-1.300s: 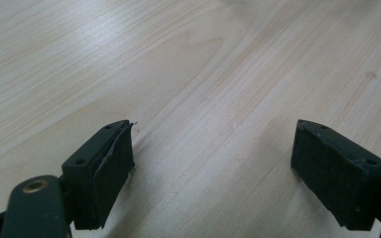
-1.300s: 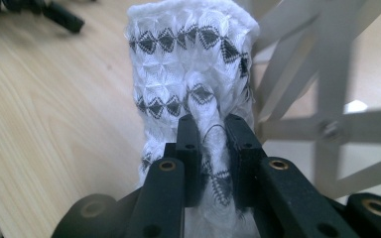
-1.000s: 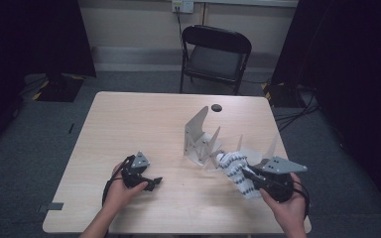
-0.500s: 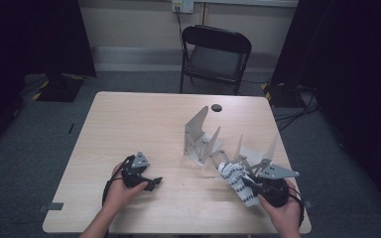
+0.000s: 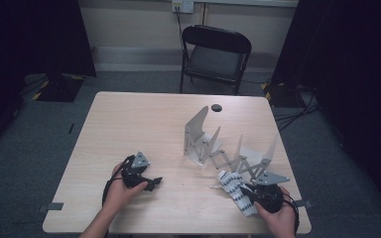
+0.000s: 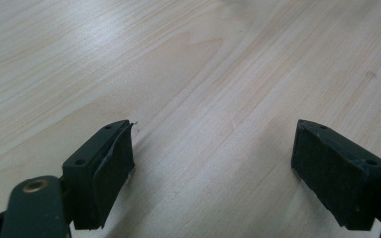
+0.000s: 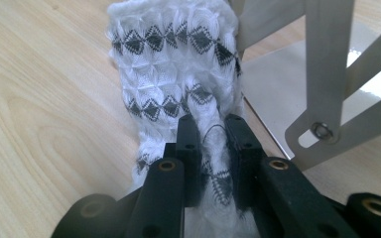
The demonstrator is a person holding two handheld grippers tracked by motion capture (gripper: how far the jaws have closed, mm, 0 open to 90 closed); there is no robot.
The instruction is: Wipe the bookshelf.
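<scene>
wood table [image 5: 129, 124] — folding rack [image 5: 228, 148], sock [image 5: 235, 191]

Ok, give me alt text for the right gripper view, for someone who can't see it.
The right gripper, its two black jaws nearly closed, pinches a white knitted sock with black diamond bands that lies on a pale wooden table. A grey metal folding rack stands just beside the sock.

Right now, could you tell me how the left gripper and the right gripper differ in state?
The left gripper is open with nothing between its jaws; the right gripper is shut on a white patterned sock. The left sits on bare table; the right lies beside the metal rack. Both are hand-held.
</scene>
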